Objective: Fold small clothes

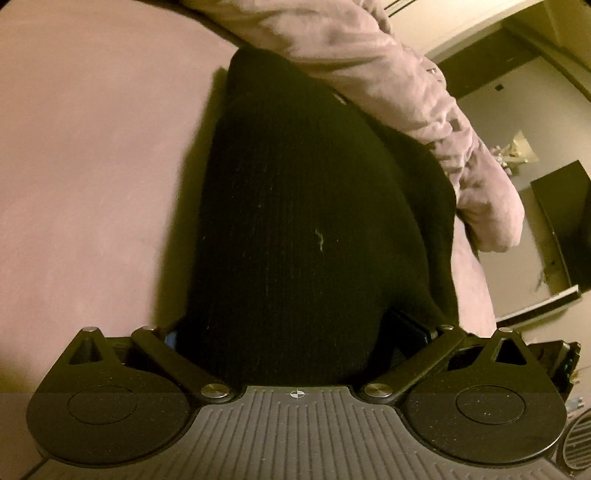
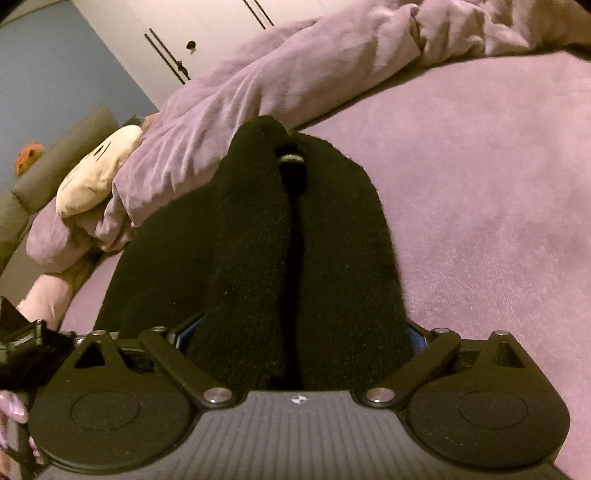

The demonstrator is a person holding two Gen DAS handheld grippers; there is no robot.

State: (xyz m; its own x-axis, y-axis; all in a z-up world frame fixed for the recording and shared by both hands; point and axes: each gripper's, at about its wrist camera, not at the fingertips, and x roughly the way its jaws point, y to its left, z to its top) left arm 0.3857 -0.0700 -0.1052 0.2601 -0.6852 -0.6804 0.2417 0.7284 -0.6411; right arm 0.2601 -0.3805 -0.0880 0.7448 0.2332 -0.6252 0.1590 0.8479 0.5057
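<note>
A black ribbed knit garment [image 1: 303, 221] fills the middle of the left wrist view and drapes over my left gripper [image 1: 299, 332], hiding its fingers. In the right wrist view the same kind of black knit [image 2: 295, 240] covers my right gripper [image 2: 295, 332]; it bunches in two lobes with a dark crease between them. Only blue finger edges [image 2: 415, 338] peek out at the sides. Both grippers appear closed on the black cloth, which is held up off the pink bed cover [image 2: 480, 184].
A crumpled lilac duvet [image 2: 295, 74] lies along the far side of the bed, also in the left wrist view [image 1: 424, 92]. A cream plush toy [image 2: 96, 170] lies beside it. A white wardrobe [image 2: 184, 33] stands behind. A dark screen [image 1: 561, 221] is at right.
</note>
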